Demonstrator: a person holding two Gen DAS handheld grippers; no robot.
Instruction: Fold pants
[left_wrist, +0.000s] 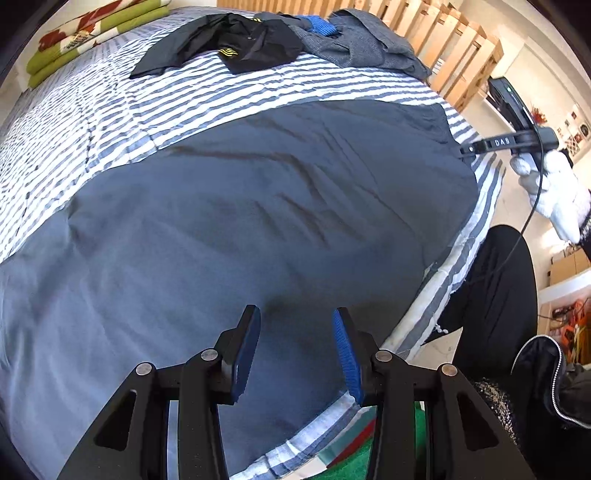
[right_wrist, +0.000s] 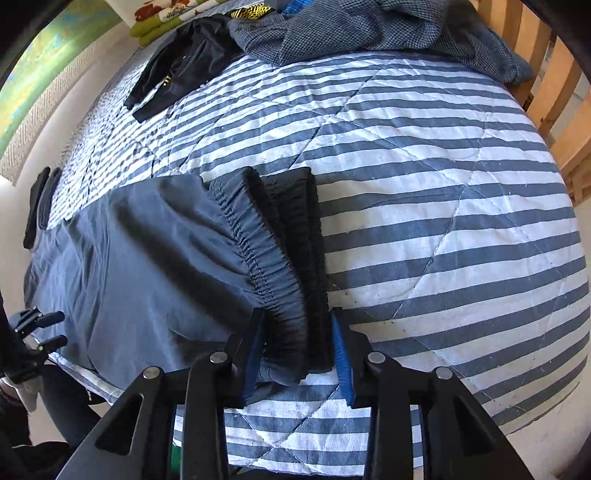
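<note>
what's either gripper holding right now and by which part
Right gripper straddles the pants at the waistband, not clamped. Left gripper is open, empty.

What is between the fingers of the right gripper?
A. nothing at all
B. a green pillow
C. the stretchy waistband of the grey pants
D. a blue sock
C: in the right wrist view the right gripper has its fingers on either side of the gathered waistband of the grey pants, which lie on the striped quilt.
</note>
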